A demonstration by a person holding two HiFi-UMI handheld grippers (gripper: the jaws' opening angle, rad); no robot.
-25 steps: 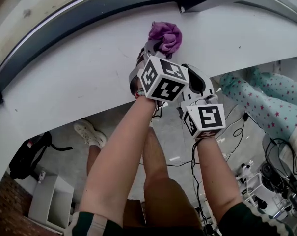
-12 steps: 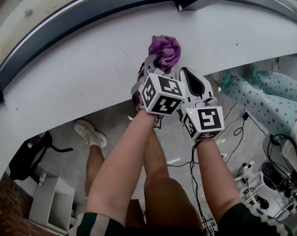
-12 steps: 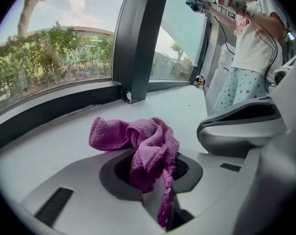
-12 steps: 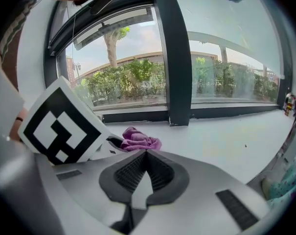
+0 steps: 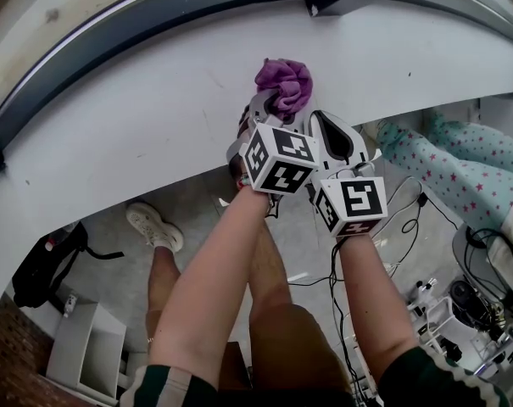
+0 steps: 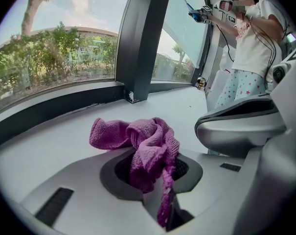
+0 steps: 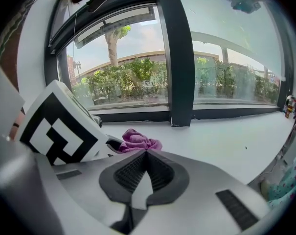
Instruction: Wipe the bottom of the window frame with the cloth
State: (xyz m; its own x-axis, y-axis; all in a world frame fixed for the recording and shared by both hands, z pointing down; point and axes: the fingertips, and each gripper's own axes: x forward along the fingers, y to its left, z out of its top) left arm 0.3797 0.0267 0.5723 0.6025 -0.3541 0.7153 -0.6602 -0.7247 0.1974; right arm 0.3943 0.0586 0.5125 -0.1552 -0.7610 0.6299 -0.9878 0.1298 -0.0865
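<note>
A crumpled purple cloth (image 5: 284, 85) rests on the white window sill (image 5: 137, 125), clamped in my left gripper (image 5: 273, 108). In the left gripper view the cloth (image 6: 144, 148) bunches out between the shut jaws, a strip hanging down. My right gripper (image 5: 324, 134) sits just right of the left one, jaws shut with nothing between them; it sees the cloth (image 7: 139, 141) to its left. The dark window frame's bottom rail (image 5: 154, 19) runs along the sill's far edge, with a vertical post (image 6: 140, 43).
Another person (image 6: 253, 38) in star-print trousers stands to the right, holding a tool against the glass. Below the sill are the floor, cables (image 5: 485, 270), a black bag (image 5: 40, 265) and a white box (image 5: 86, 350).
Both grippers and the cloth stay almost still on the sill; the view shifts only slightly.
</note>
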